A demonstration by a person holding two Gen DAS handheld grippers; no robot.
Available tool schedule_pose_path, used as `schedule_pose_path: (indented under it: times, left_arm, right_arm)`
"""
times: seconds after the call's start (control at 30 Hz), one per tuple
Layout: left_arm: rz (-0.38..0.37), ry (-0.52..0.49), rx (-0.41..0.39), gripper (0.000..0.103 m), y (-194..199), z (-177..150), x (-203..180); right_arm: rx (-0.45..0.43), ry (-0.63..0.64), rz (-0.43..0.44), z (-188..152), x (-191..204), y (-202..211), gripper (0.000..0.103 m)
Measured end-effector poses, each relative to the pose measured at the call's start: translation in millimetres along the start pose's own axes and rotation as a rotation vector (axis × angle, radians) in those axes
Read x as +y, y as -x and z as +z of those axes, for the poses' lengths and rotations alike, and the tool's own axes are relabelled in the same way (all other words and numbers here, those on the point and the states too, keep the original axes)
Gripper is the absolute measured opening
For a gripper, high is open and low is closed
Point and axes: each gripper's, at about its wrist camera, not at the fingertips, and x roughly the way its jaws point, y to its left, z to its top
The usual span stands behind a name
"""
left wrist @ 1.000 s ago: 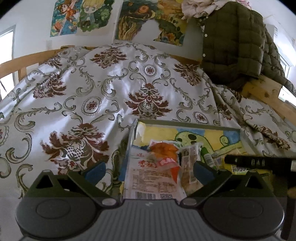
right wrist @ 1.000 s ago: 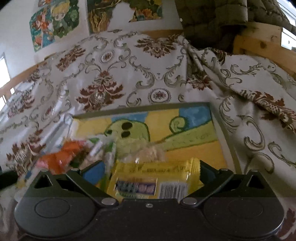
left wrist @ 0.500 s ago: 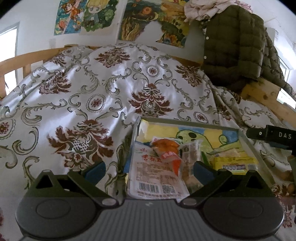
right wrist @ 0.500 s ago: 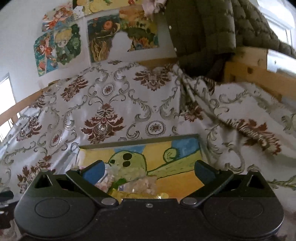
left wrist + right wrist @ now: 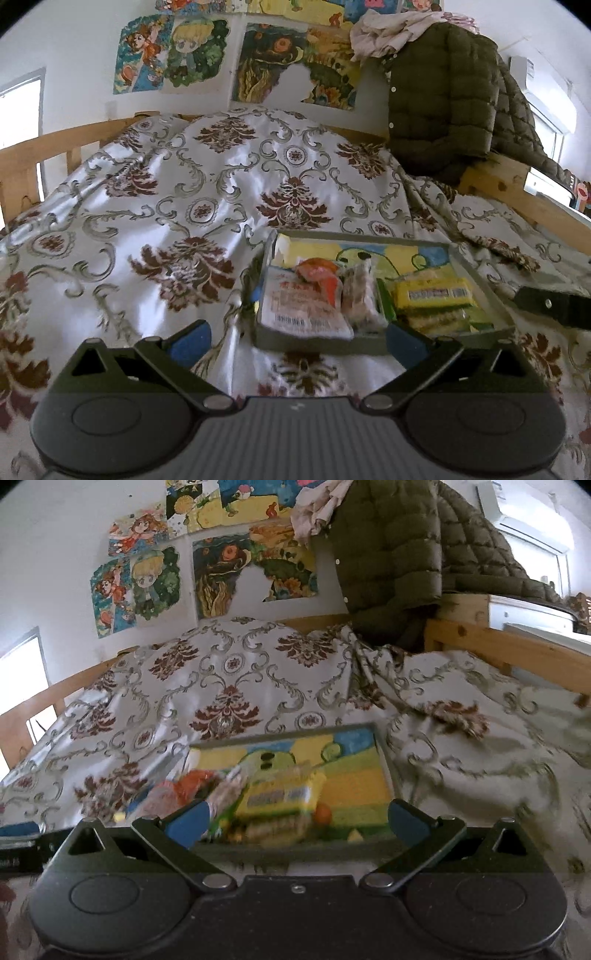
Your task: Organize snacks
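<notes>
Tray (image 5: 491, 291) with one yellow packet (image 5: 432, 294)

a home bedroom: patterned bedspread (image 5: 229, 206), wooden bedframe (image 5: 517, 188), wall posters (image 5: 295, 66).

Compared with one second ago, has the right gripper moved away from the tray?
Yes. The right gripper, open and empty, has drawn back toward the tray's near edge, leaving the yellow packet inside.

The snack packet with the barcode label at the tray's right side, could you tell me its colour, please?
Yellow. The packet shows best in the left wrist view.
</notes>
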Motion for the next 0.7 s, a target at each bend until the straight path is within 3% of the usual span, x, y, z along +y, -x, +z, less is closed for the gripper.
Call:
schedule_pose_path:
  times: [0.3, 0.7]
  left_arm:
    - [0.031, -0.05, -0.002, 0.103, 45.9, -35.2, 0.5]
    - [0.061, -0.046, 0.02, 0.103, 55.8, -50.9, 13.2]
  right_arm:
    - [0.029, -0.012, -0.025, -46.9, 0.2, 52.7, 0.102]
    - [0.042, 0.024, -0.029, -64.3, 10.3, 66.7, 0.102]
